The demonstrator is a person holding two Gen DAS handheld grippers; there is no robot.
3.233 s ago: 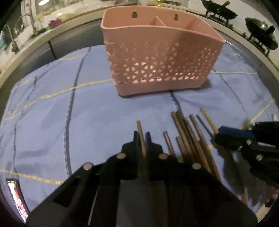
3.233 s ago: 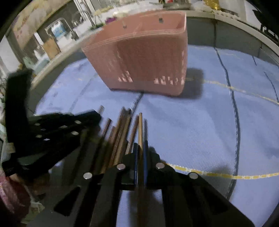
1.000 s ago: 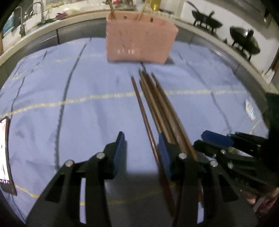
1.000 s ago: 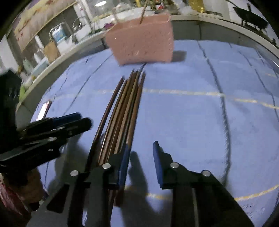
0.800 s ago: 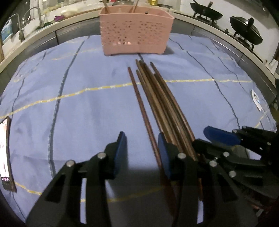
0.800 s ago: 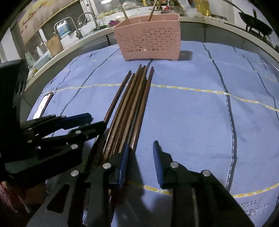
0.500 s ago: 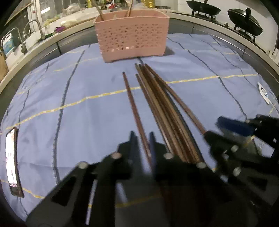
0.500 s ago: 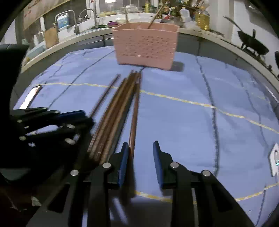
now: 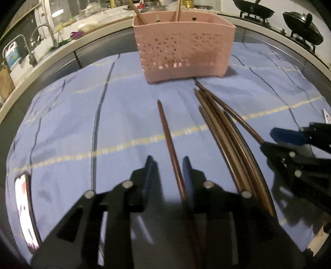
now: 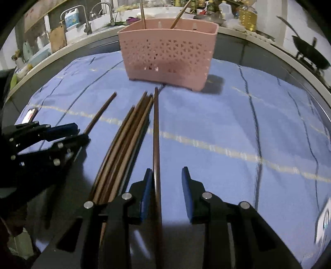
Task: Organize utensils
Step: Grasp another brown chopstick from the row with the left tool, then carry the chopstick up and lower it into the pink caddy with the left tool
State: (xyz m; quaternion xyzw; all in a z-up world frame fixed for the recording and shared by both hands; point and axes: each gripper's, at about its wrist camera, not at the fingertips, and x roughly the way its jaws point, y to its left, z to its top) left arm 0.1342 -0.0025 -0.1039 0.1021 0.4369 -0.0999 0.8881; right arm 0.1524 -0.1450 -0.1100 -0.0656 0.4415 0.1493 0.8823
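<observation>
A pink perforated utensil basket (image 9: 183, 45) stands at the far side of the blue cloth, with two chopsticks standing in it; it also shows in the right wrist view (image 10: 168, 51). Several brown chopsticks (image 9: 225, 140) lie bundled on the cloth. One separate chopstick (image 9: 169, 142) runs between the open fingers of my left gripper (image 9: 168, 173). In the right wrist view another single chopstick (image 10: 156, 134) lies between the open fingers of my right gripper (image 10: 165, 184), close to its left finger, beside the bundle (image 10: 126, 140).
A phone (image 9: 25, 211) lies on the cloth at the near left. Two woks (image 9: 300, 14) sit on a stove at the back right. A sink with taps (image 10: 97, 12) is behind the basket. A white tag (image 10: 322, 221) lies at the right edge.
Both grippers released chopsticks in the basket and drew back. The left jaws, briefly narrowed, are open again around the separate chopstick; the right gripper straddles the bundle's rightmost chopstick.
</observation>
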